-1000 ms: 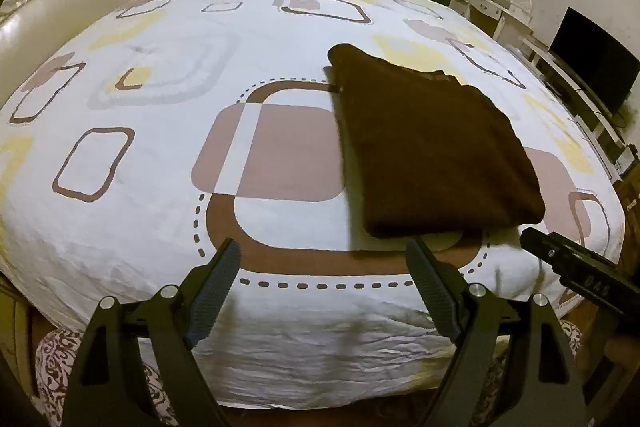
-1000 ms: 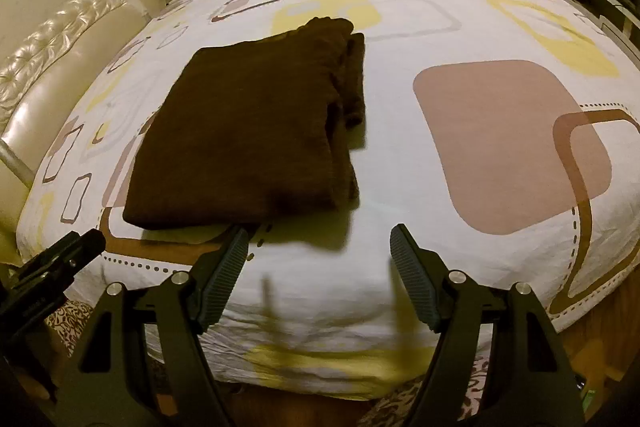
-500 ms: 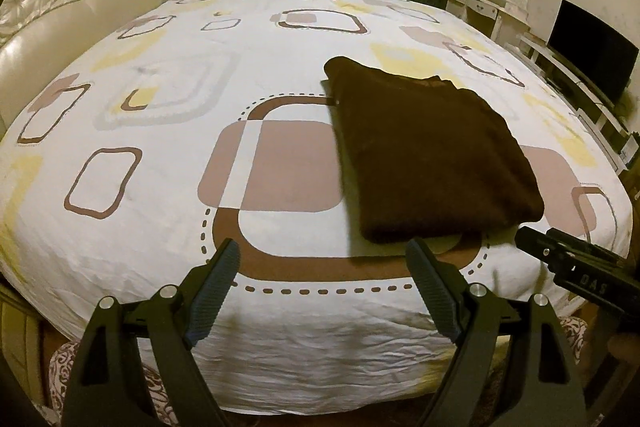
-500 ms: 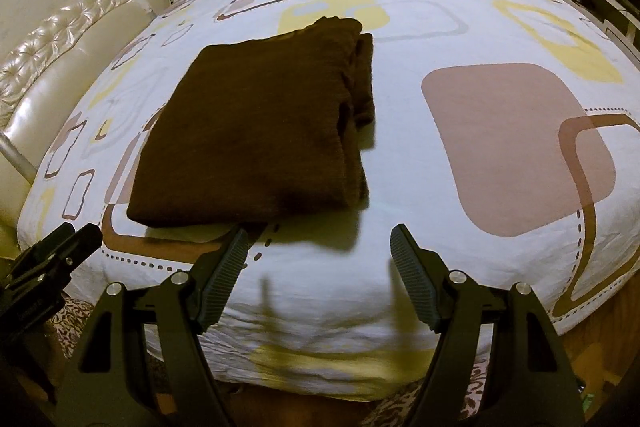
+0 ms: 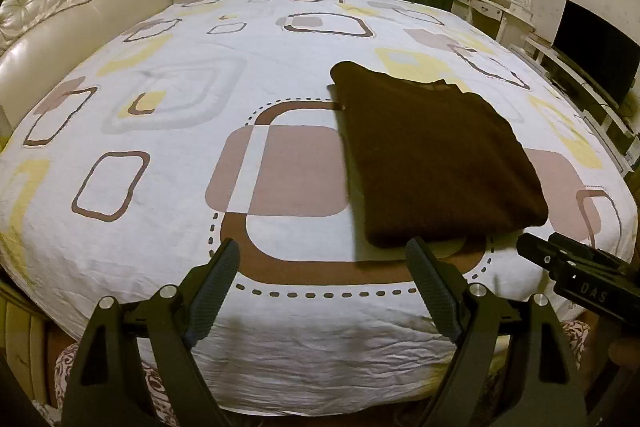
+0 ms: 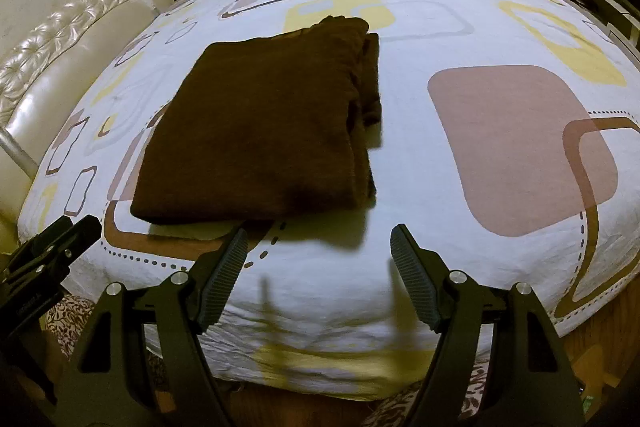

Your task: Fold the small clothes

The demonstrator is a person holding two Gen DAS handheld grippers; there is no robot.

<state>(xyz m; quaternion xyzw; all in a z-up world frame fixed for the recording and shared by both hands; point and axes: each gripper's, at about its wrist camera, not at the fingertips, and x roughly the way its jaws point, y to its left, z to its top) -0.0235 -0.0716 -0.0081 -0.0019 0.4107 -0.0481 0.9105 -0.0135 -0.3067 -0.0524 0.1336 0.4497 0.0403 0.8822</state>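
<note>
Dark brown folded knit garment (image 5: 436, 159) lies flat on patterned white bed (image 5: 168, 187). Left tool (image 5: 322, 291) and right tool (image 6: 318, 269), both wide and empty, have backed away from it; fold looks finished.

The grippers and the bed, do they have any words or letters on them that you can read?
"DAS": pale letters on the black body of the right gripper, seen at the lower right of the left wrist view.
Small pale print on the black body of the left gripper, at the lower left of the right wrist view: too small and blurred to read.
The bedsheet and the folded brown garment show no words, only shapes.
</note>
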